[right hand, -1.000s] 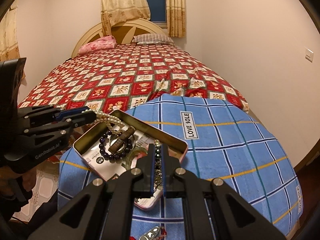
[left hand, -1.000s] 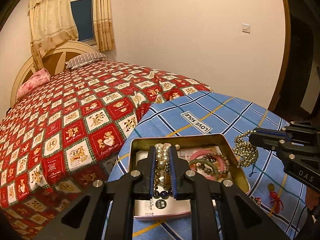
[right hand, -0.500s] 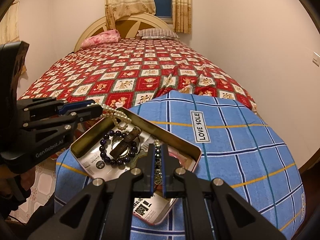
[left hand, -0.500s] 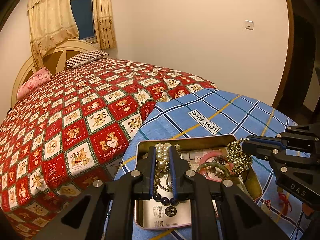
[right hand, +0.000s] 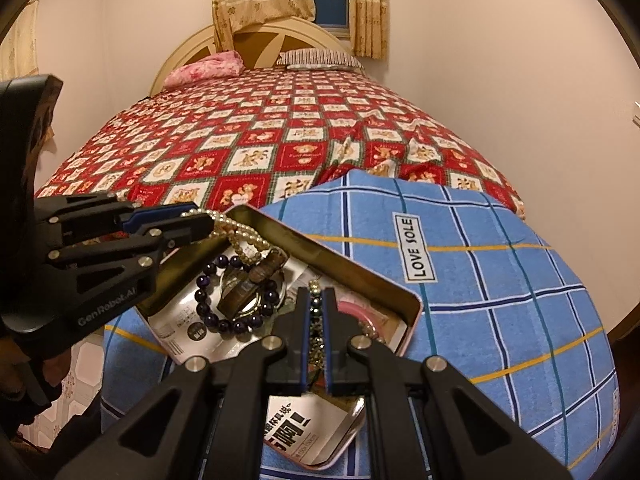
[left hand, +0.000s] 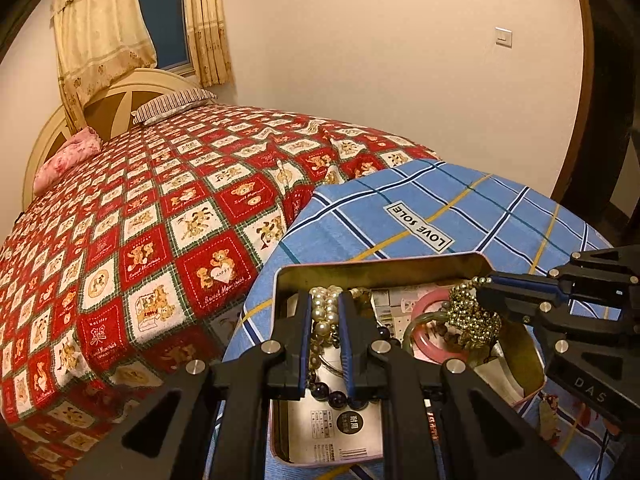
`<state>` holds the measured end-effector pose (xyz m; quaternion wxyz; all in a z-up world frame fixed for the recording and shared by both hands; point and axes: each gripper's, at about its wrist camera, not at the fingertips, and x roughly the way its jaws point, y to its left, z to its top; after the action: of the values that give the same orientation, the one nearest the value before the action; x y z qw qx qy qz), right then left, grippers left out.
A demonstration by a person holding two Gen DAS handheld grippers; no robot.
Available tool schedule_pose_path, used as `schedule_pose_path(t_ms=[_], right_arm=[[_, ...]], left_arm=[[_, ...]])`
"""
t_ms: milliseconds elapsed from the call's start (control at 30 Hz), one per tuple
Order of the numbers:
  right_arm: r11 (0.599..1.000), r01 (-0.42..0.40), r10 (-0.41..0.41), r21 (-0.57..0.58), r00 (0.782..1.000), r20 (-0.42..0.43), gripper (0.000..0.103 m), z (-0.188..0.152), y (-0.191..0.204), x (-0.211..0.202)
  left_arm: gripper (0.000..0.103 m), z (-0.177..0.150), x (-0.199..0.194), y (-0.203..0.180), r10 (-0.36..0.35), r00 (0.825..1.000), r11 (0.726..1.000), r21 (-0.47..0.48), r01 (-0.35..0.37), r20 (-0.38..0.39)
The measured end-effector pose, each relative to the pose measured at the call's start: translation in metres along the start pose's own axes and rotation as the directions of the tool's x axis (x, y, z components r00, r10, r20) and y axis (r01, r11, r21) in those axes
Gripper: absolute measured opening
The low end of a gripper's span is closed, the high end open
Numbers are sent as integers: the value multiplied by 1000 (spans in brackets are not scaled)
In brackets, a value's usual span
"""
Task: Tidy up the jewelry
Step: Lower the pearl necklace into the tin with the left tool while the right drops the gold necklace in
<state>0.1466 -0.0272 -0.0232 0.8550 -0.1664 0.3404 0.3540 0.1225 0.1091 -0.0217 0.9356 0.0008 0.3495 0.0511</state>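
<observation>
An open metal tin (left hand: pixel 384 266) (right hand: pixel 360 264) lies on a blue plaid cloth. My left gripper (left hand: pixel 325 300) (right hand: pixel 200 222) is shut on a pearl necklace (left hand: pixel 325 316) (right hand: pixel 240 234) that hangs into the tin's left part. My right gripper (right hand: pixel 316 300) (left hand: pixel 480 286) is shut on a gold bead chain (left hand: pixel 474 316) (right hand: pixel 316 336) and holds it over the tin's right part, above a pink bangle (left hand: pixel 434 344). A dark purple bead bracelet (right hand: pixel 236 300) and a brown piece (right hand: pixel 248 280) lie in the tin.
The blue cloth (right hand: pixel 500 288) with a LOVE SOLE label covers a rounded surface. A bed with a red teddy-bear quilt (left hand: pixel 160 220) lies behind and to the left. Small trinkets (left hand: pixel 548 412) lie on the cloth right of the tin.
Both grippers have moved lower and closer over the tin. The gold chain has come from outside the tin's right rim to above the pink bangle. The pearls hang deeper in the tin.
</observation>
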Motion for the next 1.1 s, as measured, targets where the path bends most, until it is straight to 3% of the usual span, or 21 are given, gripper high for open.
schedule_pose_path(t_ms=[333,367,400,433,467,500,533,933,1100], right_arm=[[1000,6,-5,14,999,-40,9,-10,-4,13],[1000,10,-9,14,999,-41,13,-10,-5,13],[1000,14,-13,14,999,-44,14,-11,-5,13],[1000,13,-13,16,999,-46,21,-12,-6,13],[1000,12,-11,19,999,-47,35,-13,-7,13],[1000,17,-17,20,999,-41,43,-14,-7,11],[999,26,-25,20,999,-31,51,-16,-7,9],[999,34,-33,20,999,-34,52,-21,-6,7],[999,38,-38,19,999,-31,57,-22,-7,5]], left_arm=[[18,-7,10,-6,1,999,1000,22,0,-51],[25,-7,9,-6,5,999,1000,22,-4,-50],[42,-7,9,-7,7,999,1000,22,-6,-48],[52,-8,6,-7,17,999,1000,21,-16,-40],[68,-8,4,-7,31,999,999,22,-30,-25],[72,-9,1,-7,39,999,999,23,-38,-9],[73,-9,0,-7,35,999,999,25,-35,-5],[73,-18,3,-8,44,998,999,14,-43,-42],[73,-18,0,-8,48,998,999,6,-48,-39]])
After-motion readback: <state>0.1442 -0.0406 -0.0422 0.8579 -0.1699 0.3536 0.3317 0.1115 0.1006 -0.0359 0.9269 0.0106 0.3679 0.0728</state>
